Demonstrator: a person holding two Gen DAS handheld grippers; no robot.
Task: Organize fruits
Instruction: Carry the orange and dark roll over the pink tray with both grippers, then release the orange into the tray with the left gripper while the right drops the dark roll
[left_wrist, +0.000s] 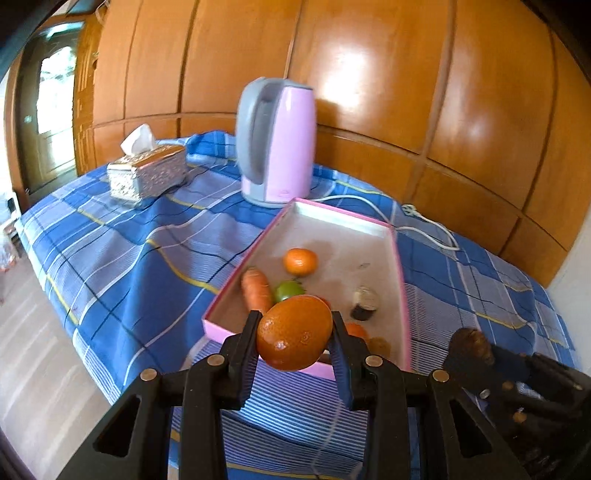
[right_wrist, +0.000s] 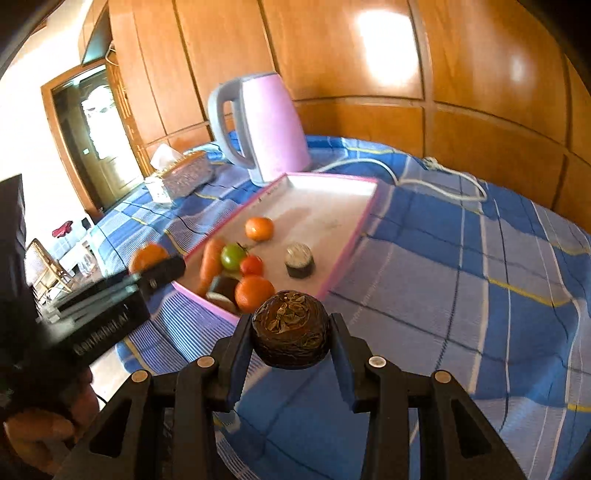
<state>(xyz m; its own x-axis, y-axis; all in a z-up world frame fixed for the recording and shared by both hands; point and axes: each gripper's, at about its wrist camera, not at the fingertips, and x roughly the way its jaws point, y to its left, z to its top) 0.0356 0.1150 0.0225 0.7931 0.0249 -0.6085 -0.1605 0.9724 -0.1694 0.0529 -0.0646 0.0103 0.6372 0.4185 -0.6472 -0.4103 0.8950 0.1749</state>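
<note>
Orange (left_wrist: 294, 332) clamped between left jaws; mangosteen (right_wrist: 290, 329) between right.

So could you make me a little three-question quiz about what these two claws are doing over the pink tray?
1. True or false: the left claw is shut on an orange.
2. What does the right claw hold? A) a carrot B) a dark brown round fruit C) a tissue box
3. Fill in: behind the pink tray stands a pink ____.

Key: 1 true. 2 B: the dark brown round fruit sits between its fingers, while the carrot lies in the tray. 3 kettle.
</note>
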